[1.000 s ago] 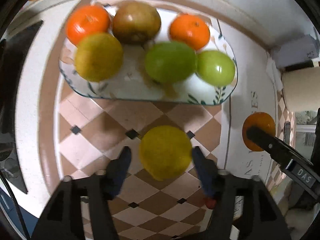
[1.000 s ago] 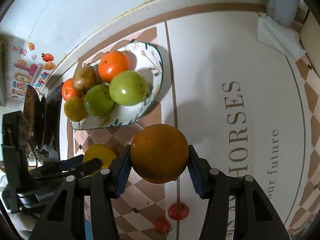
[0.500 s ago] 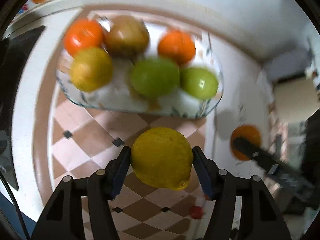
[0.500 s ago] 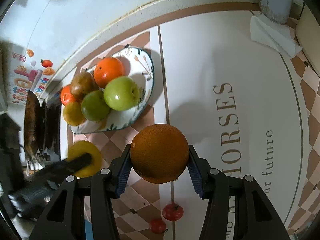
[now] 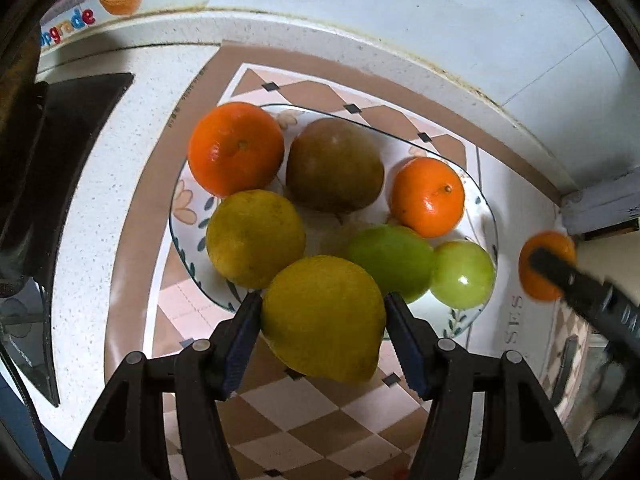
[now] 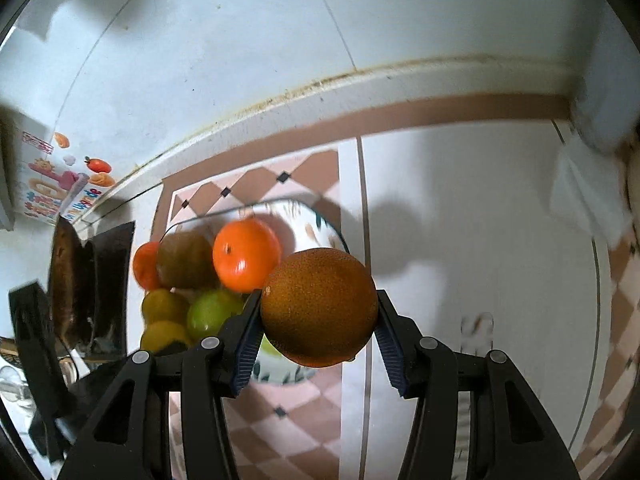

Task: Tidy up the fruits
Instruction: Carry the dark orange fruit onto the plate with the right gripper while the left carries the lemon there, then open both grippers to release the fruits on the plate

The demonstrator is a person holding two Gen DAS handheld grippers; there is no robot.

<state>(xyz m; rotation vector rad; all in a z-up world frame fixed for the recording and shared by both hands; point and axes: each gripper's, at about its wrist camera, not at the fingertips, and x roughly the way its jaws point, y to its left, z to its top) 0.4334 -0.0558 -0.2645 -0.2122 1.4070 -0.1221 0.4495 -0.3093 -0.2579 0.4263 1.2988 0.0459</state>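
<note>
My left gripper (image 5: 322, 320) is shut on a yellow lemon (image 5: 322, 316) and holds it above the near rim of a floral plate (image 5: 478, 200). The plate holds two tangerines (image 5: 236, 148), a brown-green fruit (image 5: 334, 164), a yellow fruit (image 5: 254, 232) and two green fruits (image 5: 390, 260). My right gripper (image 6: 318, 318) is shut on a dark orange (image 6: 318, 306), held in the air just right of the plate (image 6: 316, 220). That orange (image 5: 538, 252) also shows at the right of the left wrist view.
The plate stands on a checkered mat (image 5: 360, 420) on a white counter (image 6: 460, 240) against a tiled wall (image 6: 280, 40). A black stove (image 5: 56, 160) lies to the left. A white cloth (image 6: 588, 196) sits at the far right.
Both grippers have lifted their fruit and moved toward the plate. The lemon now hangs over the plate's near rim, and the orange is close beside the plate's right edge.
</note>
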